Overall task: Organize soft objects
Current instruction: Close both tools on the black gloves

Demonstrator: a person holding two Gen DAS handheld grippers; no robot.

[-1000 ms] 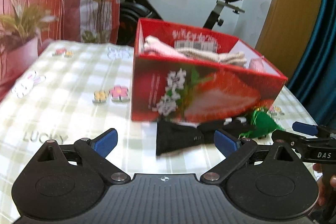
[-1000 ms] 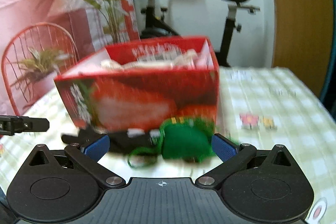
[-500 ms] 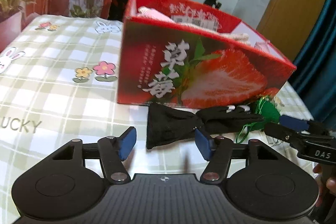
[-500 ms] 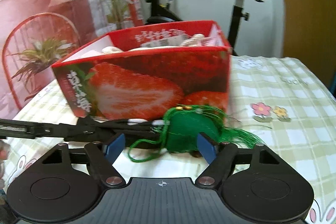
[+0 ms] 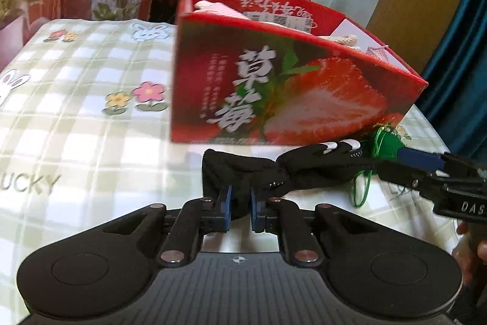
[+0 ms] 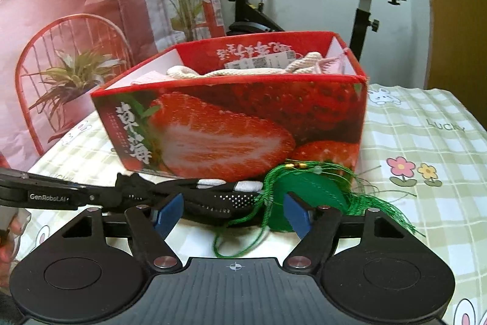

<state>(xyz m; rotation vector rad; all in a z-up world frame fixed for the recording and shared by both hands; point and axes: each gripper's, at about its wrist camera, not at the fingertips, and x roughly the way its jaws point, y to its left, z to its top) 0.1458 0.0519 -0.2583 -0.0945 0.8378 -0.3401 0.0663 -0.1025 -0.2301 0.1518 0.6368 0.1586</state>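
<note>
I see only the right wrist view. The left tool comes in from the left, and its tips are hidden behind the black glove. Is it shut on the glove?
Observer: Yes. In the left wrist view the left tool presses both pads on the black glove, with fabric bunched between them.
Operator: Which part of the glove does it hold?
Observer: The wide cuff end, away from the green tasselled pouch. The end with white patches lies toward the pouch.
Operator: Does the cuff touch the red box?
Observer: It seems not. A thin strip of tablecloth shows between the cuff and the front wall of the red box.
</note>
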